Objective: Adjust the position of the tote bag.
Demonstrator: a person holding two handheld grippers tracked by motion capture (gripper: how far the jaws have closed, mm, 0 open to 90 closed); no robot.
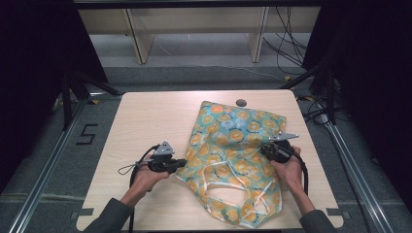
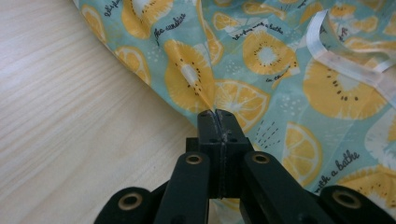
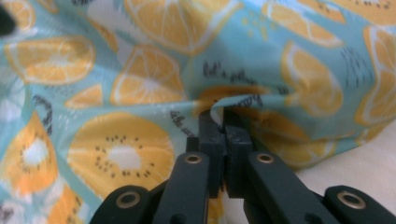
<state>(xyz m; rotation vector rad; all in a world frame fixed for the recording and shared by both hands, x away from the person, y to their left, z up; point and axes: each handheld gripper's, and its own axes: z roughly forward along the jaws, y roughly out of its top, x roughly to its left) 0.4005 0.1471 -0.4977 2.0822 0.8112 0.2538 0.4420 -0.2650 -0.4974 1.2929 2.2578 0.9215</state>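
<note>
- The left gripper (image 1: 182,164) is held near the front left of the table (image 1: 145,116) by the person's left hand (image 1: 145,177), with a cable loop trailing from its rear.
- Its jaws are seen clamped together on the left edge of the cloth bag (image 1: 233,160); in the left gripper view (image 2: 218,114) a thin fold of the fabric is pinched between the tips and pulled up into a ridge.
- The right gripper (image 1: 266,149) is held by the right hand (image 1: 289,170) at the bag's right side, level with the left one across the table.
- Its jaws are closed on a raised pleat of the same bag; in the right gripper view (image 3: 223,112) the curled fabric edge is caught between the two black tips.
- The bag (image 2: 289,70) is spread flat on the table between the two grippers, printed with orange citrus slices and dark script on a pale teal ground.
- White handle straps (image 1: 233,189) are looped at the bag's near end, close to the table's front edge.
- The far end of the bag reaches towards the back of the table, just beside a small dark round hole (image 1: 241,102) in the tabletop.
- Bare light wood (image 2: 70,116) is seen to the left of the bag.
- Beyond the table, a pale shelf frame (image 1: 194,29) and loose cables (image 1: 286,43) are seen on the grey floor.
</note>
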